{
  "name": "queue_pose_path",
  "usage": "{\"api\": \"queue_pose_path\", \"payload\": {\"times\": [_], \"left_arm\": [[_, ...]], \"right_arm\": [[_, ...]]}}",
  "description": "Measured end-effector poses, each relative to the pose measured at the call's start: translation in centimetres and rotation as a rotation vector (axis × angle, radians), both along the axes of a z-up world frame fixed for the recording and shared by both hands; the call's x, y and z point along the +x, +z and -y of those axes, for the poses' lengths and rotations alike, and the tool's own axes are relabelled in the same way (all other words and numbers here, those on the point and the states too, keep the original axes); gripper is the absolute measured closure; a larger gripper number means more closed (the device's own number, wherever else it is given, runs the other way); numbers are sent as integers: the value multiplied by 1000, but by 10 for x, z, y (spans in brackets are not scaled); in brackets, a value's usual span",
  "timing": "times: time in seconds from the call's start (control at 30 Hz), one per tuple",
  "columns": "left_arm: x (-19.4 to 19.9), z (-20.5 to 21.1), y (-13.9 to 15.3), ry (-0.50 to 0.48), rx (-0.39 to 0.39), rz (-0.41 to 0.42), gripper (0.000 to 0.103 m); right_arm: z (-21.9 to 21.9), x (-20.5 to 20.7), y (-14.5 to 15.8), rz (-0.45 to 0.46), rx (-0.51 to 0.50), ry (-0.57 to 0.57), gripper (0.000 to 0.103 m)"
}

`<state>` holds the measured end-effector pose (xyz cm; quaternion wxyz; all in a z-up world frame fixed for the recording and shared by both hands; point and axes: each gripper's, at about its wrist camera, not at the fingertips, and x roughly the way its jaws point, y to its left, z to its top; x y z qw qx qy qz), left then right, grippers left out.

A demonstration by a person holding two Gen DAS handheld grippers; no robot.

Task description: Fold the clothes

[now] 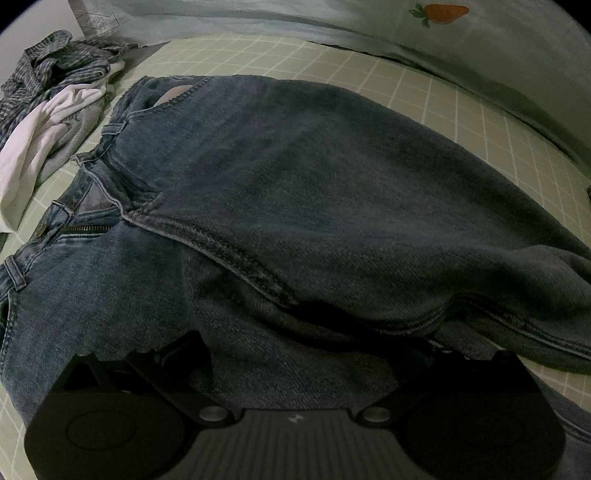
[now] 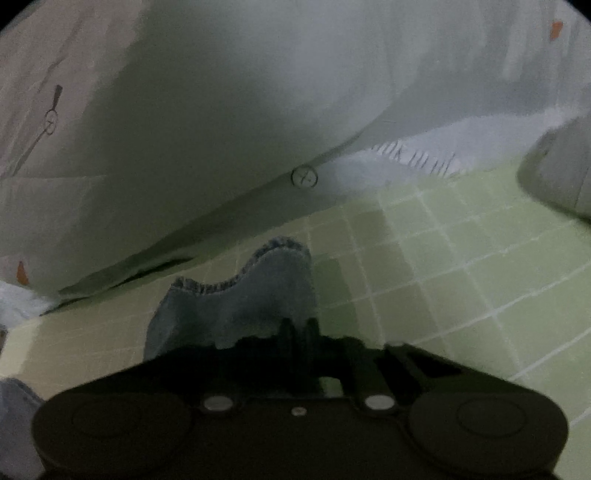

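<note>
- One pair of dark blue denim jeans (image 1: 295, 206) fills most of the left wrist view, spread on a pale green bed sheet with a white grid pattern (image 1: 424, 96).
- Its waistband lies toward the left, with belt loops, an open brass zipper (image 1: 79, 229) and a pocket opening in sight; one leg is laid across the other, leaving a thick stitched seam running diagonally through the middle.
- Beyond the waistband sits a crumpled heap of other clothes: a blue-and-white striped shirt (image 1: 55, 70), a white garment (image 1: 40, 125) and a grey one beneath them.
- Along the far edge of the bed runs a pale quilt with an orange carrot print (image 1: 445, 14); in the right wrist view the same quilt (image 2: 221, 110) bulges large just behind the denim, a round button (image 2: 304, 176) on its edge.
- The left tool (image 1: 306, 354) stands wide, its black fingers (image 1: 184, 354) far apart and resting low on the jeans, with denim lying between them and the folded leg just ahead.
- The right tool (image 2: 301, 325) is closed to a narrow pinch on a frayed hem of the jeans (image 2: 251, 284), which stands up wavy and faded just above the fingertips, lifted off the sheet (image 2: 443, 258).
- This view is dim and blurred, so finer detail of the grip is hard to make out.
</note>
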<state>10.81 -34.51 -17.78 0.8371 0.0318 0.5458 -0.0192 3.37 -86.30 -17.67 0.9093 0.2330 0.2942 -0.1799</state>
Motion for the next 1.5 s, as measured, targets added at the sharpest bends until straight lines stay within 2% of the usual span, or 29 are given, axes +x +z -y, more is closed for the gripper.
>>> {"api": "queue_pose_path", "payload": {"times": [0.23, 0.33, 0.47, 0.57, 0.67, 0.77, 0.83, 0.87, 0.9, 0.93, 1.1, 1.23, 1.37, 1.5], "left_arm": [[-3, 1, 0, 7, 0, 9, 0], [-3, 2, 0, 10, 0, 10, 0], [-3, 3, 0, 13, 1, 14, 0], [-3, 3, 0, 15, 1, 15, 0], [-4, 3, 0, 15, 0, 16, 0], [-4, 2, 0, 14, -1, 16, 0], [-4, 1, 0, 12, -1, 14, 0], [-3, 1, 0, 12, -1, 14, 0], [-3, 1, 0, 13, -1, 15, 0], [-4, 1, 0, 14, -1, 16, 0], [-3, 1, 0, 19, -1, 15, 0], [-4, 1, 0, 21, -1, 14, 0], [-4, 1, -1, 24, -1, 14, 0], [-4, 1, 0, 25, -2, 12, 0]], "right_arm": [[-3, -23, 22, 13, -97, -34, 99], [-2, -42, 39, 39, -143, -96, 99], [-8, -74, 68, 61, -264, -189, 99], [-11, -93, 79, 31, -358, -249, 99], [-13, -107, 77, -58, -404, -291, 99], [-4, -115, 54, -174, -325, -322, 97], [-1, -123, 42, -207, -270, -348, 94], [0, -131, 42, -198, -266, -373, 88], [0, -138, 42, -190, -262, -397, 71], [1, -145, 42, -182, -258, -421, 61], [10, -179, 42, -153, -231, -560, 62], [20, -188, 30, -200, -181, -632, 66], [23, -172, 7, -252, -115, -587, 67], [15, -133, 7, -216, -173, -481, 66]]}}
